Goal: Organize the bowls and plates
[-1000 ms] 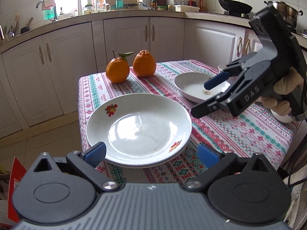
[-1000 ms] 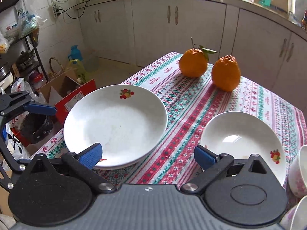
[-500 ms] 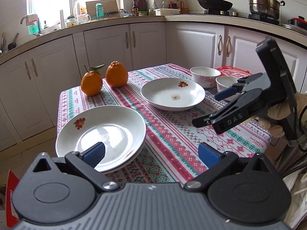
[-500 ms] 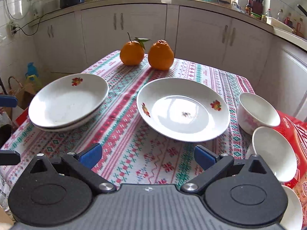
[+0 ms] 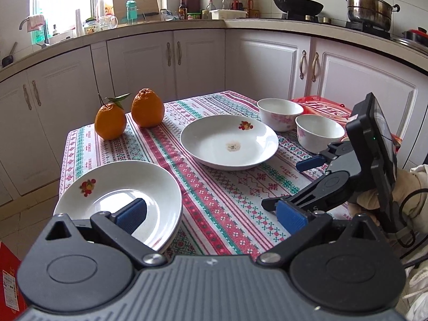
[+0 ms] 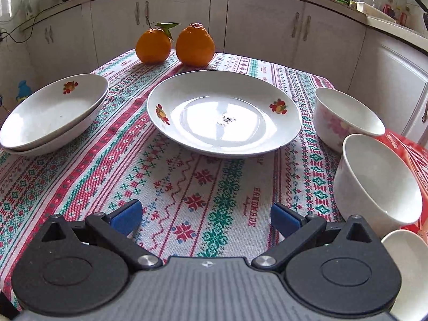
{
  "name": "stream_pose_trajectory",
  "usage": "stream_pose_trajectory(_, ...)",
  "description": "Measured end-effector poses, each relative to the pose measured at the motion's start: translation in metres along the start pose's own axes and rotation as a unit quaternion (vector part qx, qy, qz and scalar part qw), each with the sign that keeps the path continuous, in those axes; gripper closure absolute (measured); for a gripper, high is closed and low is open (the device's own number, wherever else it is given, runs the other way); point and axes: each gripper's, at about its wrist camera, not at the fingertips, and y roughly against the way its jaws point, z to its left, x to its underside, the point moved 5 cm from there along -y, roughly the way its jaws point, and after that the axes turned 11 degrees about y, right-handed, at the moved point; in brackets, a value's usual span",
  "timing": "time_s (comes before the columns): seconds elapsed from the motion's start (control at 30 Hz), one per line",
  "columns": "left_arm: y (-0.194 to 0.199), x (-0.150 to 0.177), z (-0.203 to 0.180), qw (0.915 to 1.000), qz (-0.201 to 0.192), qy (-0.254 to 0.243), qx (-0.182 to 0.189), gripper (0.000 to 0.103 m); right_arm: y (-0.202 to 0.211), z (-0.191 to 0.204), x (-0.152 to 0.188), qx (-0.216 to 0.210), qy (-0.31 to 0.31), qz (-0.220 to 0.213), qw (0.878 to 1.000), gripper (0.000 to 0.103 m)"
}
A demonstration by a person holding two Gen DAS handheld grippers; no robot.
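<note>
Patterned red-and-green cloth [image 6: 192, 187] is covering the table, with white cabinets [image 5: 198, 61] standing behind. Both the left gripper [image 5: 211, 214] and the right gripper [image 6: 206, 216] are gaping wide, holding nothing.

Glossy plates [image 6: 224, 112], woven tablecloth [image 6: 203, 187]

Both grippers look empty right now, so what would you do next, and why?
Probably bring the open right gripper forward to the rim of the single plate in the middle; it faces that plate and holds nothing, while two plates already sit stacked at the left, so this plate likely joins them.
</note>
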Motion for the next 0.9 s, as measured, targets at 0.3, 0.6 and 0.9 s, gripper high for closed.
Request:
stream_pose_trajectory(0.3, -0.040, -0.052, 0.013, 0.9999, -0.005, -0.014, 0.006, 0.001, -0.018, -0.010, -0.010, 0.009, -0.029, -0.015, 0.999, 0.000)
stream_pose_trajectory(0.6, -0.095, -0.102, 0.003, 0.9966, 0.014, -0.076, 0.029, 0.001, -0.029, -0.020, -0.018, 0.018, -0.035, -0.019, 0.999, 0.000)
stream_pose_trajectory(0.9, -0.186, -0.121, -0.007, 0.9867, 0.111, -0.104, 0.057, 0.001, -0.038, -0.023, -0.026, 0.019, -0.037, -0.013, 0.999, 0.000)
